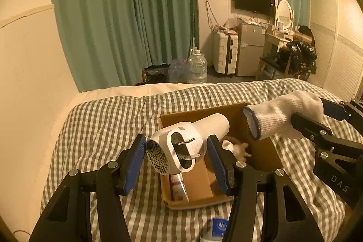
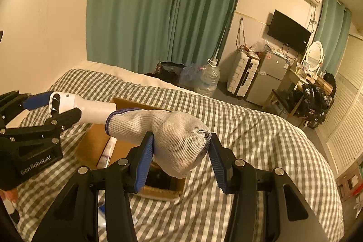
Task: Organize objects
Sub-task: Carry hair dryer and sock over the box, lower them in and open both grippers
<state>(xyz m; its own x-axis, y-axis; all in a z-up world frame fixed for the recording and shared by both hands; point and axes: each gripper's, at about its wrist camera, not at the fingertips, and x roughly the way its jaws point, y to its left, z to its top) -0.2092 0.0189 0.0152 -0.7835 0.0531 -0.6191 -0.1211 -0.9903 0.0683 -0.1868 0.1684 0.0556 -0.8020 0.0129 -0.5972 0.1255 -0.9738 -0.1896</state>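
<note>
**Two loads above one cardboard box, neither seated deep**

Over the cardboard box (image 1: 265, 158) on the checked bedcover (image 1: 102, 119): a white plug-in device (image 1: 181, 146), prongs toward the left wrist camera, barrel reaching across the box's opening. Flanked by the left gripper (image 1: 177, 162) with blue pads (image 1: 133, 165) spread wide; contact looks slight, on the fat rear end only, and a firm clamp cannot be confirmed. Risk there: a heavy, smooth, rounded body rolling out of shallow contact and dropping hard onto the box's contents, a small pale item and a tube already lying inside.

Above the box's right half: a white knit glove (image 2: 179, 140), pinched at its bunched end by the right gripper (image 2: 180, 158), cuff hanging out toward the device. Risk: the soft cuff brushing the barrel, or draping over the box wall instead of landing inside.

Just outside the box's near edge: a small blue-and-white packet (image 1: 219, 227), easily knocked by a low gripper.
</note>
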